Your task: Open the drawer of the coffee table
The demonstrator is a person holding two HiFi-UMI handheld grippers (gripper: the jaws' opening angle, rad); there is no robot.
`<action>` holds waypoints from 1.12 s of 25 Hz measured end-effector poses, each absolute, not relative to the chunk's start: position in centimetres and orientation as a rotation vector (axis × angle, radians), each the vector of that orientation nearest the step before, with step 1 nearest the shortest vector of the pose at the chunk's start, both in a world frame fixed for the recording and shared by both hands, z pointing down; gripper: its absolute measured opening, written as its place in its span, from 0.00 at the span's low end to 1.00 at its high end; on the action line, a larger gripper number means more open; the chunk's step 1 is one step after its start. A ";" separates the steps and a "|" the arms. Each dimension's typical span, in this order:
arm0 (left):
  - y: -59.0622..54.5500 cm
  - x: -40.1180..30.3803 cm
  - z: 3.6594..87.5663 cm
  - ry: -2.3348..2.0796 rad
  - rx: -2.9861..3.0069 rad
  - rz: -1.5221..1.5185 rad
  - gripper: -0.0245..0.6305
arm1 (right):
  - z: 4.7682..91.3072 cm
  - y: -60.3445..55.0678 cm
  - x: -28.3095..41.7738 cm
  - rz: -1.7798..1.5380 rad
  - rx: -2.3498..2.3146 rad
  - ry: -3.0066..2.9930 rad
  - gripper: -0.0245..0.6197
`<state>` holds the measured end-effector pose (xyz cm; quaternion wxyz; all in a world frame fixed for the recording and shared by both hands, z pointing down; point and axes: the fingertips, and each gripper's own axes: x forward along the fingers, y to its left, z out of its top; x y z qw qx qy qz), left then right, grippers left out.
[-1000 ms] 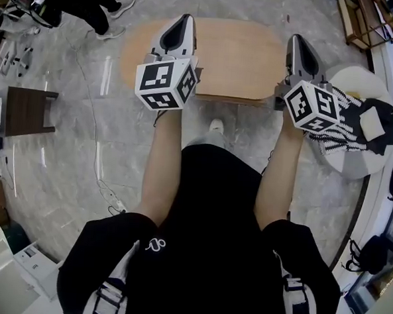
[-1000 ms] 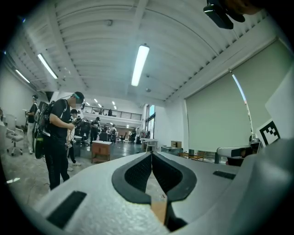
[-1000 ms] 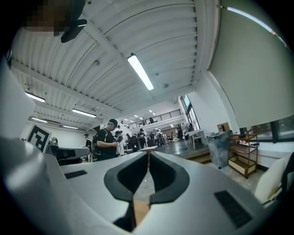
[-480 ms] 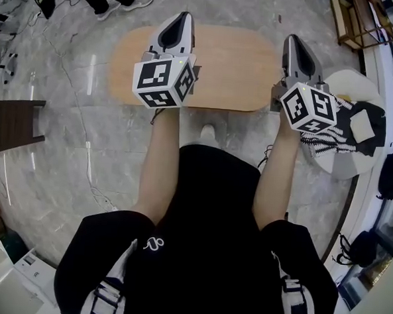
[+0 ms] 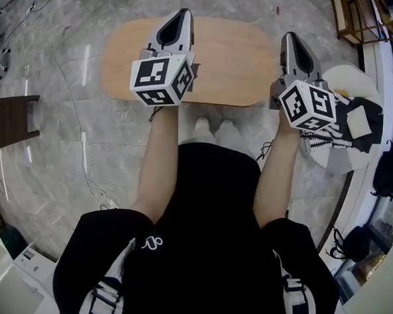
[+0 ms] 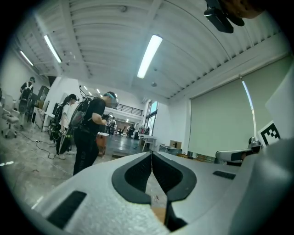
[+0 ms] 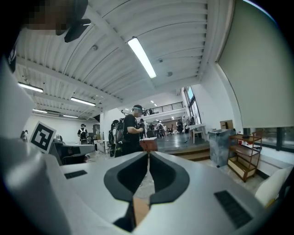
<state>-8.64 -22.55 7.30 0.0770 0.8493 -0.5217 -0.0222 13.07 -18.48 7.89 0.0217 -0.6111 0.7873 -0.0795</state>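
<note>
Carried forward since a second ago, our left tongs (image 5: 181,19) and right tongs (image 5: 291,41), both pressed together on nothing, hang level over the table (image 5: 222,62). We judge this mere approach: the drawer lies hidden beneath its wooden top.

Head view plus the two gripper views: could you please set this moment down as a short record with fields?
Table: oval wooden coffee table on a grey stone floor
Drawer: not visible from above
Left gripper: shut, nothing between the jaws, seen over the table's near edge
Right gripper: shut, nothing between the jaws, at the table's right end
Person: stands at the table's near side, shoes by its edge
Nearby: dark wooden stool at left; white round seat at right
</note>
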 end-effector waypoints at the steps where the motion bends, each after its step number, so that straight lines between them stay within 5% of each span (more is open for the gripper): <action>1: -22.6 -8.3 7.5 -1.563 2.543 -0.061 0.05 | 8.1 -18.7 13.4 -0.256 -1.891 2.442 0.06; 28: -17.9 -11.5 24.7 -1.562 2.261 0.276 0.05 | 23.6 -16.6 12.8 -0.656 -1.835 2.615 0.06</action>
